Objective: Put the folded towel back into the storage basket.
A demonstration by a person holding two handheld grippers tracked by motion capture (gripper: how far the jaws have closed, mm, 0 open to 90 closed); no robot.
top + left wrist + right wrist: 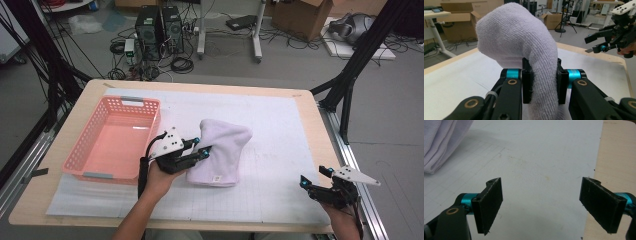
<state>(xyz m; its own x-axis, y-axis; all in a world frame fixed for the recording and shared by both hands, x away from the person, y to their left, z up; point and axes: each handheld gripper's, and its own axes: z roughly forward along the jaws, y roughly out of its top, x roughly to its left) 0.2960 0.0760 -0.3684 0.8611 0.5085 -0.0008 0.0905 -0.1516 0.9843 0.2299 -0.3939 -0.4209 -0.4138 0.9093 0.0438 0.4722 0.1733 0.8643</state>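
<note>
A folded white towel lies on the white gridded mat near the table's middle. My left gripper is shut on the towel's left edge, and in the left gripper view the towel bulges up between the two black jaws. The left gripper pinches a thick fold of it. My right gripper hovers open near the mat's front right corner, well away from the towel. In the right gripper view its jaws stand wide apart around the right gripper's bare gap, with the towel's folded edge at the upper left.
A pink plastic basket stands on the left of the mat, beside my left hand. The wooden table edge runs close along the right gripper's side. Computers and cables sit on the floor beyond the table.
</note>
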